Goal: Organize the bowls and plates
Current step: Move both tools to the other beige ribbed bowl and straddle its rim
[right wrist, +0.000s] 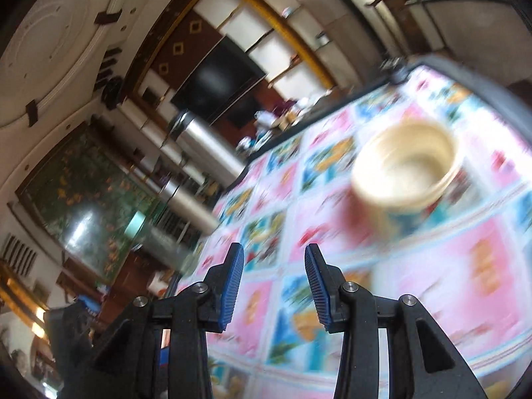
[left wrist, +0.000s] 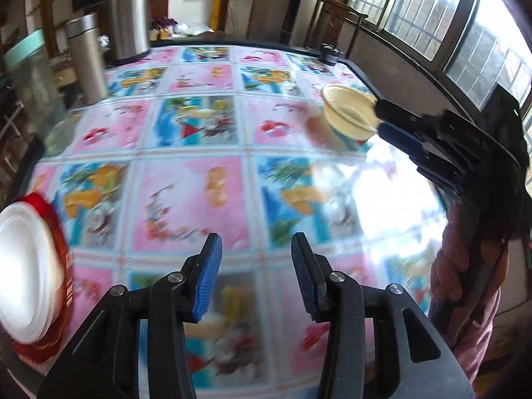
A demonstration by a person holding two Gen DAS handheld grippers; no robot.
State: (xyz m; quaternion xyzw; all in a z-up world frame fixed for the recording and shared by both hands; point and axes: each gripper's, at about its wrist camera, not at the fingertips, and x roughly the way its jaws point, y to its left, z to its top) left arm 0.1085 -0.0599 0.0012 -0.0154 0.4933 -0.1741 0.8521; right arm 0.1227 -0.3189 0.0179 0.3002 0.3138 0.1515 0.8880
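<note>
A: Left gripper (left wrist: 256,266): blue pads parted, a clear gap between them, nothing held. It hangs over the patterned tablecloth (left wrist: 186,199).

B: Right gripper (right wrist: 274,276): same, pads apart, empty. In the left wrist view its fingertips sit just beside the rim of the cream bowl (left wrist: 349,113); touching or not, cannot tell.

A: Bowl position?

B: Upright on the cloth, near the table's right edge (left wrist: 362,73) on the window side. The right wrist view is blurred; the bowl (right wrist: 407,173) lies ahead and to the right of the fingers, not between them.

A: Plates: a stack of white plates (left wrist: 23,266) on a red plate (left wrist: 63,239) at the table's left edge, partly cut off by the frame. Well apart from the bowl.

B: Open room: the middle of the cloth between stack and bowl is bare. Far left corner holds a tall steel flask (left wrist: 86,60) and a larger steel canister (left wrist: 129,13).

A: A small dark object (left wrist: 329,55) sits at the far edge. Glare covers the cloth near the right side.

B: A person's pink sleeve (left wrist: 465,282) stands beside the right edge.
</note>
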